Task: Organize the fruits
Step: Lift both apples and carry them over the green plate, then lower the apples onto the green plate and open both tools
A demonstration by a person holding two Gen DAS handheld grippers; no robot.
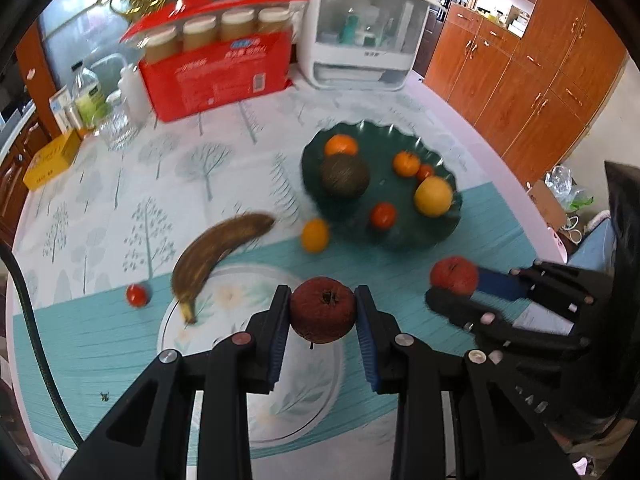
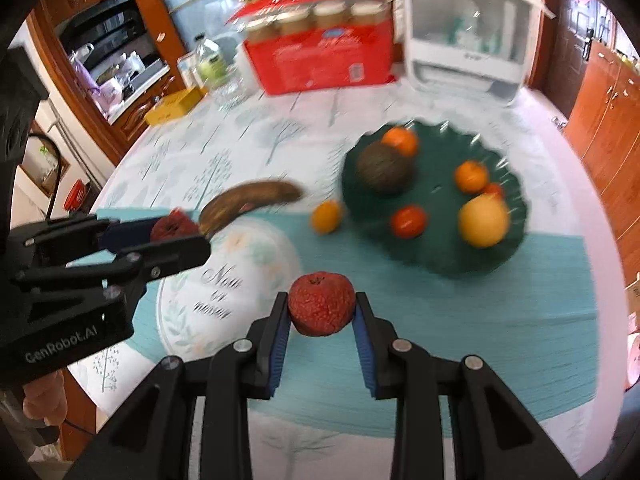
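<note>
My left gripper is shut on a dark red wrinkled apple, held above a white floral plate. My right gripper is shut on a brighter red wrinkled apple above the teal cloth. Each gripper shows in the other's view: the right gripper with its apple, the left gripper with its apple. A dark green scalloped plate holds oranges, tomatoes, a yellow fruit and a dark round fruit. A brown banana, a small orange and a small tomato lie on the table.
A red box of jars, a white appliance, bottles and a yellow box stand at the table's far side. Wooden cabinets are beyond the right edge.
</note>
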